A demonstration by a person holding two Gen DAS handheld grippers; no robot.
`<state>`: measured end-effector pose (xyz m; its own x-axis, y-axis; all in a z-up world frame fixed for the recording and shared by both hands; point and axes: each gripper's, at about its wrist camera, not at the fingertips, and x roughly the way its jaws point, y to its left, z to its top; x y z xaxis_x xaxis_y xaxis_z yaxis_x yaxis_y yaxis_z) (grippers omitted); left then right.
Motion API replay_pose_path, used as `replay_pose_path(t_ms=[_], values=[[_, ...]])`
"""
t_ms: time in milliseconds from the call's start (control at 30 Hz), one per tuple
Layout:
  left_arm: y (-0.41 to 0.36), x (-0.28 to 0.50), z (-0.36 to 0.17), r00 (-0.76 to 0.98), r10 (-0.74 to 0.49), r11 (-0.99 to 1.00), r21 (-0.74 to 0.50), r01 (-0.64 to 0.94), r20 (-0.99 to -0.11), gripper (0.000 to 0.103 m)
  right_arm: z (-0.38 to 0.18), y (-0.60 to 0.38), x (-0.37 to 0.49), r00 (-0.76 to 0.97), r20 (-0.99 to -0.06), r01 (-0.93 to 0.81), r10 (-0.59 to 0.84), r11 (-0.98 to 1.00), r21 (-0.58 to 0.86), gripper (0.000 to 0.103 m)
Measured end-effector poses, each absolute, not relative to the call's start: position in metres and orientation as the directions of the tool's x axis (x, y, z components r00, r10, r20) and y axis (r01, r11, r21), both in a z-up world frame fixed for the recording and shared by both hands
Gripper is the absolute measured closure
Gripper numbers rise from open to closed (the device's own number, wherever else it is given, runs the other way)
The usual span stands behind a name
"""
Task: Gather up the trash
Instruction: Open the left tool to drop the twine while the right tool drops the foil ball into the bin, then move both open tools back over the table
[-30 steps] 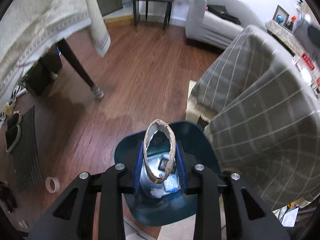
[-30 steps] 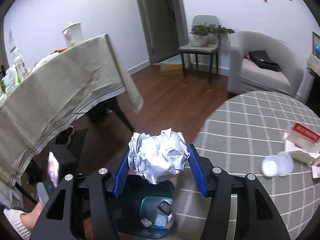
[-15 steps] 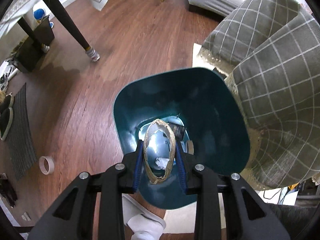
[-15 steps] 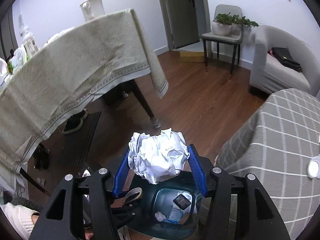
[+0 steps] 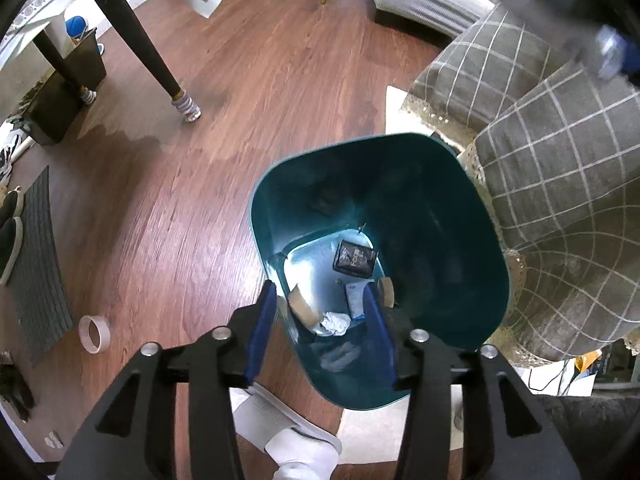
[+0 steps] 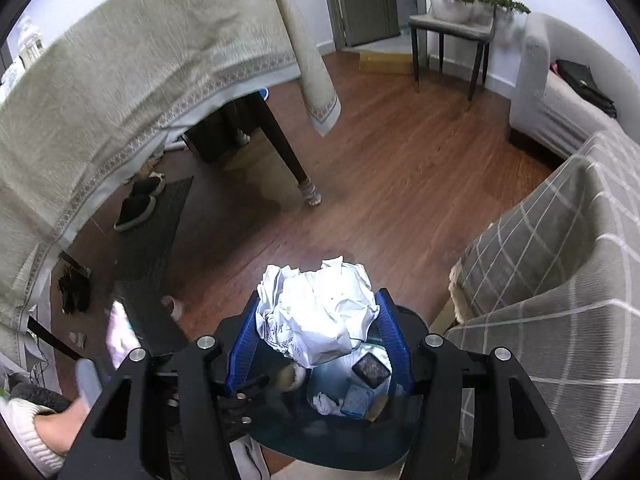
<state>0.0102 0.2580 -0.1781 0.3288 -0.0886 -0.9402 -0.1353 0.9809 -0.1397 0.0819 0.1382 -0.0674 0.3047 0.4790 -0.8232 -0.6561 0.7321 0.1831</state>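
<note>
A crumpled paper ball (image 6: 320,316) is sitting clamped in the right tongs (image 6: 318,338), poised directly above the teal bin (image 5: 496,264) for dropping. The left tongs (image 5: 318,328) are hanging open and empty over the bin, where a cardboard ring (image 5: 301,307) is lying among other scraps.

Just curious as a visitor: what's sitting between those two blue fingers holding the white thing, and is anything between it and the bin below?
A crumpled paper ball fills the right gripper. Beneath it, the right wrist view shows only open air above the teal bin.
</note>
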Motion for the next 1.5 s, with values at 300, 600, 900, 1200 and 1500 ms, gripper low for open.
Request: replay_pose_path(t_ms=[300, 600, 900, 1200, 1500], values=[[0.285, 0.005, -0.128, 0.456, -0.092, 0.962, -0.196, -0.188, -0.885, 0.053, -0.103, 0.153, 0.079, 0.257, -0.876, -0.669, 0.409, 0.729, 0.144, 0.046], [0.302, 0.001, -0.069, 0.591, -0.056, 0.947, -0.231, -0.224, -0.805, 0.053, -0.143, 0.162, 0.072, 0.191, -0.922, -0.686, 0.336, 0.718, 0.119, 0.046], [0.3, 0.002, -0.03, 0.655, -0.032, 0.947, -0.232, -0.222, -0.755, 0.065, -0.162, 0.167, 0.065, 0.155, -0.94, -0.698, 0.303, 0.707, 0.113, 0.046], [0.284, 0.0, 0.015, 0.722, -0.033, 0.953, -0.24, -0.186, -0.691, 0.067, -0.175, 0.169, 0.063, 0.151, -0.957, -0.708, 0.248, 0.702, 0.07, 0.043], [0.269, 0.001, 0.041, 0.762, -0.014, 0.957, -0.23, -0.178, -0.647, 0.067, -0.148, 0.155, 0.058, 0.179, -0.939, -0.722, 0.293, 0.687, 0.076, 0.03]])
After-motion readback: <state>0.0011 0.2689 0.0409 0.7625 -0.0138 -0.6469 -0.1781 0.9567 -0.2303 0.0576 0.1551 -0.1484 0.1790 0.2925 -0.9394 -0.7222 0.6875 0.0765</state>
